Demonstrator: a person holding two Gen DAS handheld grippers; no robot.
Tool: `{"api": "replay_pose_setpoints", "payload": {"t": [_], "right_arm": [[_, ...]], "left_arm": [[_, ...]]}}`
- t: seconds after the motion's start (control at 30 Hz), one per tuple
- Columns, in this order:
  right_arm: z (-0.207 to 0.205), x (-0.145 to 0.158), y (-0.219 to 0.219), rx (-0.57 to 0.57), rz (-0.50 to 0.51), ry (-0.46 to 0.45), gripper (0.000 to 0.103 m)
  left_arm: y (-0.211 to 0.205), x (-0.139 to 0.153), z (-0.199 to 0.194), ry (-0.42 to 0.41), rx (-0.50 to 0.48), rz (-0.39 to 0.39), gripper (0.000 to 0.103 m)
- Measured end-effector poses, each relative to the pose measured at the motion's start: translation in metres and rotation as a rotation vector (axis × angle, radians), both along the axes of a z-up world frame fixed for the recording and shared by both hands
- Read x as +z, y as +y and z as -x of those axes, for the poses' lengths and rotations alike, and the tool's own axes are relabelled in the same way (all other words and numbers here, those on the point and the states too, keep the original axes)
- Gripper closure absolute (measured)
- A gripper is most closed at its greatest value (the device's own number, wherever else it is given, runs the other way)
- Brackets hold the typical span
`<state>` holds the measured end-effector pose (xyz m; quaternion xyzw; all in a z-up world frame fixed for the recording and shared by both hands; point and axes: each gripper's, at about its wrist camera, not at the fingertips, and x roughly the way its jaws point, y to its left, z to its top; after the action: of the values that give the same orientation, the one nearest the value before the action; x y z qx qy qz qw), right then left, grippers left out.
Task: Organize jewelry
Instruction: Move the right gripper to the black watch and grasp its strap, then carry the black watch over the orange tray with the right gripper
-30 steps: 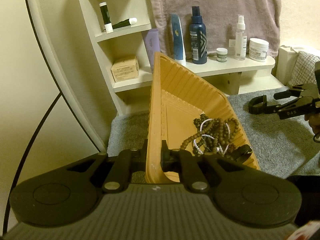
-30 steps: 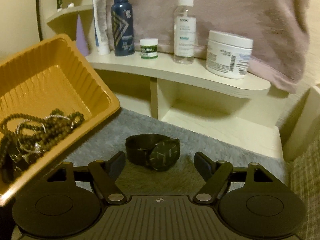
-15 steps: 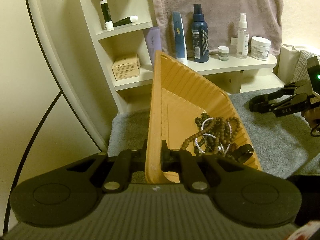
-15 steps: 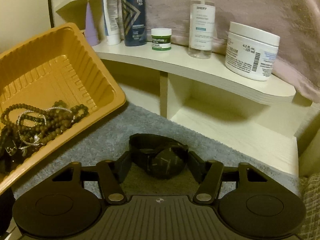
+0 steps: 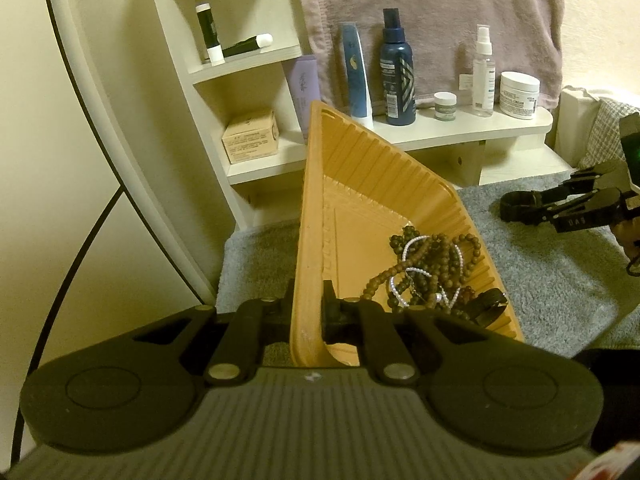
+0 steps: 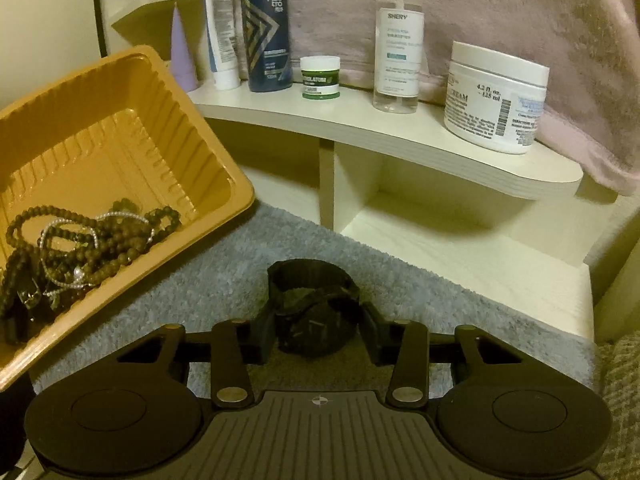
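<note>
Right gripper [image 6: 316,338] jaws have just been closing since a second ago and are now pressed on the black watch [image 6: 314,312] on the grey mat [image 6: 224,276]; pickup is judged next. Orange tray [image 5: 316,208] with beaded jewelry [image 5: 432,272] is kept pinched, tilted, by the nearly closed left gripper [image 5: 308,312]

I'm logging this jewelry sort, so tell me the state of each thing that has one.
Left tool: shut on the tray's rim.
Tray: tilted, lifted.
Beads: tangled in the tray's low corner.
Right tool: just been closing, pads against the watch.
Watch: on the grey mat, strap buckled in a loop.
</note>
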<state>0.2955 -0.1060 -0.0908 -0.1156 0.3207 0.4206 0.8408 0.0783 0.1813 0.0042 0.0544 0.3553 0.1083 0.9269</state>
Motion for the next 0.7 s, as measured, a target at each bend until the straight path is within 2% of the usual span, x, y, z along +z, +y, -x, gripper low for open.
{"api": "replay_pose_setpoints", "payload": {"t": [0.27,0.3,0.37,0.43,0.7], "right_arm": [[0.030,0.010,0.000,-0.047,0.013,-0.076,0.061],[0.034,0.012,0.000,-0.050,0.013,-0.084,0.063],[0.041,0.015,-0.001,-0.057,0.018,-0.104,0.076],[0.045,0.016,-0.002,-0.075,0.028,-0.110,0.083],[0.056,0.012,-0.009,-0.097,0.054,-0.133,0.089]], "left_arm": [[0.000,0.000,0.000,-0.001,-0.001,-0.001,0.095],[0.000,0.000,0.000,-0.001,-0.002,-0.001,0.095],[0.000,0.000,-0.001,-0.002,-0.003,-0.002,0.095],[0.000,0.000,0.000,-0.001,-0.002,-0.001,0.095],[-0.002,0.001,0.000,-0.006,-0.004,-0.003,0.095]]}}
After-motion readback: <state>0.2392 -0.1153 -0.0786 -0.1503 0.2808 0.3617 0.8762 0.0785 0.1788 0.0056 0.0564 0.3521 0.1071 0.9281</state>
